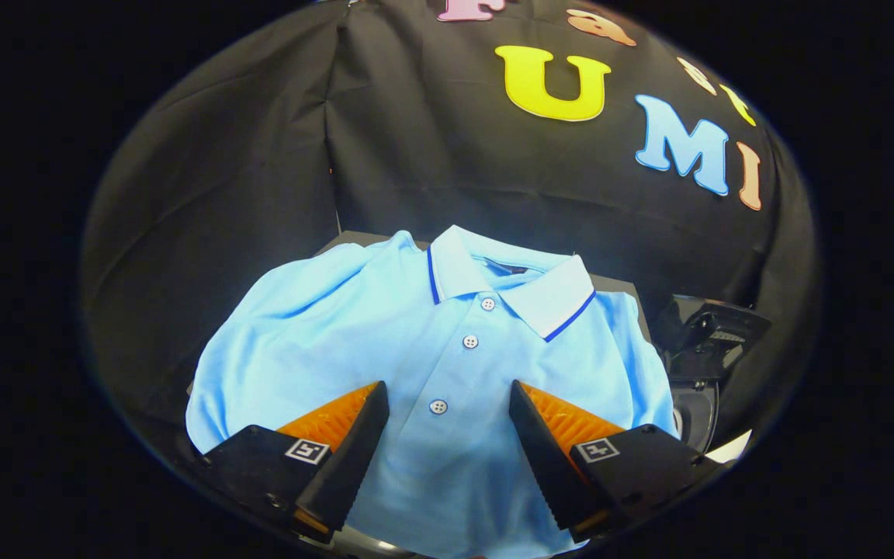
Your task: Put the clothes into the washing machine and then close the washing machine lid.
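Hovering over polo shirt (416, 341), gripper (447, 419) spread wide, fingers straddling button placket, nothing pinched yet; shirt lies flat, likely ready for grab; washing machine (699, 365) just beside

The polo shirt (385, 334) is plain light blue; its collar (509, 283) is paler with a dark blue edge stripe, and its buttons (470, 341) are pale grey. The wall cloth (261, 155) is black.
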Demonstrator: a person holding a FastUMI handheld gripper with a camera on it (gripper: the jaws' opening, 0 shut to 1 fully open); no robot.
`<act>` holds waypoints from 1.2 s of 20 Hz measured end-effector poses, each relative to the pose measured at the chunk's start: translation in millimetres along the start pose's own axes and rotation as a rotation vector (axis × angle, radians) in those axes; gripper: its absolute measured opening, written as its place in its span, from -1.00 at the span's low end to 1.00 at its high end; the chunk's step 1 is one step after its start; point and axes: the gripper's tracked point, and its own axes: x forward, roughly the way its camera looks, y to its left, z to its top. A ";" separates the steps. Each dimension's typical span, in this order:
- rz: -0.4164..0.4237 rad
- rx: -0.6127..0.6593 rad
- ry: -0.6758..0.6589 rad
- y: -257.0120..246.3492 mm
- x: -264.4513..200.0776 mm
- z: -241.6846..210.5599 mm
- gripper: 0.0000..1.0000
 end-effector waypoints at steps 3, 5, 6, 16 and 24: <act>0.036 -0.031 0.012 3.2 0.6 9.0 0.46; 0.024 -0.010 0.014 -3.8 0.6 7.8 -0.34; 0.028 -0.019 0.012 -3.1 -0.1 8.6 -0.75; 0.115 0.000 -0.100 -6.5 -30.9 44.1 -0.97; 0.140 -0.020 -0.291 -19.0 -109.1 121.5 -0.97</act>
